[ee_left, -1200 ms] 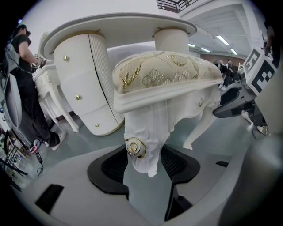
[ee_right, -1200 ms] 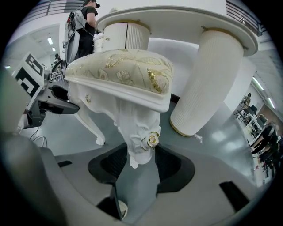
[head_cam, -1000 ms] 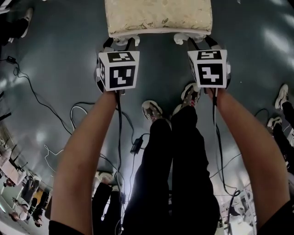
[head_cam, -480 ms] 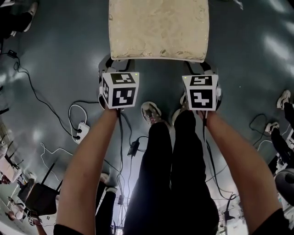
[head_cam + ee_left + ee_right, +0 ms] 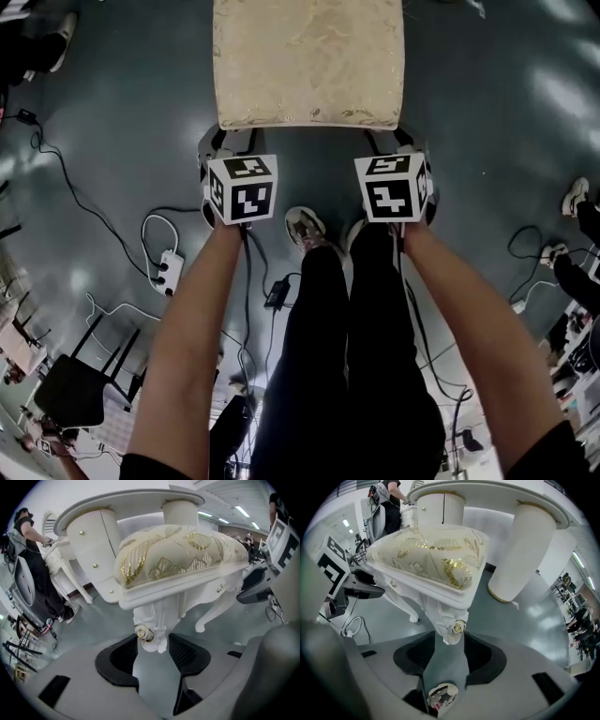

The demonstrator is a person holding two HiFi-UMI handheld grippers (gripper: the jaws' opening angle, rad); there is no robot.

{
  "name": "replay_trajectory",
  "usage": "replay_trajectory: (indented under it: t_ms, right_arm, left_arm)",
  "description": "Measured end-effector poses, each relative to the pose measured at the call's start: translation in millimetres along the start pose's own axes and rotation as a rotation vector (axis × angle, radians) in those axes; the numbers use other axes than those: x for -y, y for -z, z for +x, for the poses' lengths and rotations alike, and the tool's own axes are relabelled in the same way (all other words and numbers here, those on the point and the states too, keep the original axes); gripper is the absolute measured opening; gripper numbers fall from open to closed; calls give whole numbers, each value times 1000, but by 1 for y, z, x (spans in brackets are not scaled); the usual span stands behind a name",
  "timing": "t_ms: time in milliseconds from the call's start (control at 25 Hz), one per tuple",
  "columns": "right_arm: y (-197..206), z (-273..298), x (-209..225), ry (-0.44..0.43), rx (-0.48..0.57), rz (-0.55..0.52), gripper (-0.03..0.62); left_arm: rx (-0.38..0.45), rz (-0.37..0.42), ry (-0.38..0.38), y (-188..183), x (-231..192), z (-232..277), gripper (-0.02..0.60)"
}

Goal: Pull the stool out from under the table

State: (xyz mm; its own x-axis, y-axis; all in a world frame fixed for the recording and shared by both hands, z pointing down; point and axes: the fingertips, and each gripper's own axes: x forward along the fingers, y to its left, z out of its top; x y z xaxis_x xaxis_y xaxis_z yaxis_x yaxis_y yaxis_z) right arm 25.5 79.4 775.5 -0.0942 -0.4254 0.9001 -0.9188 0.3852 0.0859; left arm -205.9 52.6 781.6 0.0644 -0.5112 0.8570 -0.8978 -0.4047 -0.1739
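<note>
You hold the cream, gold-embroidered cushioned stool (image 5: pixel 309 61) by its two near corners. The left tool (image 5: pixel 153 640) pinches the stool's carved white near-left leg (image 5: pixel 149 623) beside a gold rosette (image 5: pixel 142 632). The right tool (image 5: pixel 449 640) pinches the matching near-right leg (image 5: pixel 446 613) the same way. The stool stands on the grey floor (image 5: pixel 122 122), just ahead of your shoes (image 5: pixel 307 228). The white surface (image 5: pixel 126 501) on fluted columns looms behind and above its far side. To pull well, draw both tools back evenly so the stool slides straight, and step back to give it room. Your bare forearms (image 5: pixel 192 319) reach forward side by side, both tools angled steeply down.
</note>
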Motion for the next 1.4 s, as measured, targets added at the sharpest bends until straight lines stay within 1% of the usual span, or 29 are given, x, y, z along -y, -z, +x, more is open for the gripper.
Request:
replay_trajectory:
  t_ms: [40, 120, 160, 240, 320, 440, 560, 640, 720, 760, 840, 920, 1080, 1200, 1280, 1400]
  right_arm:
    - [1, -4, 0, -7, -1, -4, 192]
    - [5, -16, -1, -36, 3, -2, 190]
    - [8, -23, -3, -54, 2, 1, 187]
    - [12, -41, -4, -81, -2, 6, 178]
    - [10, -63, -4, -102, 2, 24, 165]
    - [-4, -95, -1, -119, 30, 57, 141]
    - [-22, -130, 3, -133, 69, 81, 116]
    - [-38, -154, 9, -148, 109, 118, 71]
    - [-55, -179, 16, -162, 158, 154, 32]
    - [-63, -192, 19, -173, 182, 163, 21]
    - [-80, -219, 21, -216, 230, 156, 8]
    - [-98, -245, 18, -252, 262, 111, 6]
    - [-136, -296, 10, -281, 304, -4, 6]
    - [-161, -333, 12, -304, 357, -24, 6]
    - [-178, -356, 15, -322, 397, -23, 6]
    - [-208, -388, 24, -312, 464, -58, 6]
  left_arm:
    - [-7, -27, -14, 1, -1, -5, 211]
    - [-13, -80, -32, 5, 1, -22, 119]
    - [-14, -90, -27, 7, 5, -33, 98]
    - [-13, -95, 5, 8, 20, -56, 86]
    - [-1, -118, 37, 3, 33, -79, 83]
    - [18, -172, 52, -11, 41, -107, 74]
    - [37, -245, 57, -31, 46, -136, 69]
    - [56, -289, 60, -47, 49, -160, 59]
    - [80, -324, 59, -64, 52, -185, 16]
    - [93, -344, 60, -72, 53, -198, 8]
    - [122, -385, 68, -90, 57, -224, 6]
    - [159, -405, 68, -109, 56, -252, 6]
    - [231, -387, 69, -156, 48, -300, 6]
    - [253, -357, 94, -189, 51, -329, 6]
    - [272, -313, 102, -214, 52, -348, 6]
    - [336, -224, 103, -258, 49, -377, 6]
